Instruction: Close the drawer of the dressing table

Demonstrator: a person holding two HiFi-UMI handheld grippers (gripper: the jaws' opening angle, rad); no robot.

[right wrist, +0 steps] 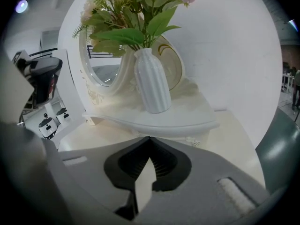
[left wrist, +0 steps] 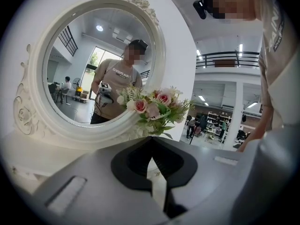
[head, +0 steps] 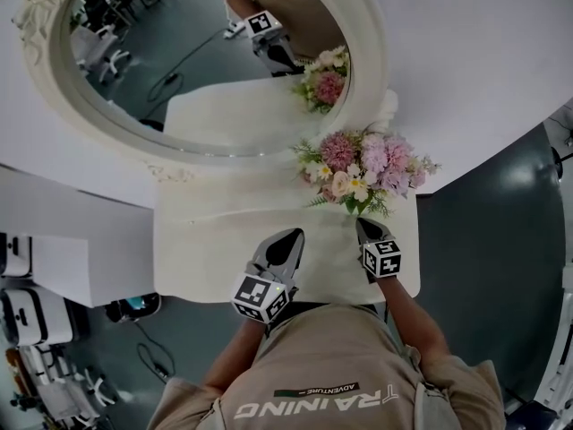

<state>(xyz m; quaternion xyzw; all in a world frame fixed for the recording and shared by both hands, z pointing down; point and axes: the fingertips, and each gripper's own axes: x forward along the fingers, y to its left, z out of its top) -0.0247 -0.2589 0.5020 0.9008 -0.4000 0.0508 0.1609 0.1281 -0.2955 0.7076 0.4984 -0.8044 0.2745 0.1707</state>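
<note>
The white dressing table [head: 206, 249] stands against the wall, and its top is a pale cream slab. No drawer front shows in any view; the table's front edge lies under my chest in the head view. My left gripper [head: 292, 237] hovers over the front middle of the top, its jaws closed tip to tip with nothing between them [left wrist: 151, 140]. My right gripper [head: 363, 225] is just right of it, close to the flower vase, and is also shut and empty [right wrist: 149, 138]. A raised shelf [right wrist: 187, 121] lies straight ahead of the right gripper.
An oval carved mirror [head: 54, 70] rises at the back of the table. A white ribbed vase [right wrist: 152, 81] of pink flowers [head: 363, 164] stands on the raised shelf at the right. White cabinets [head: 63, 267] stand to the left, grey floor [head: 483, 267] to the right.
</note>
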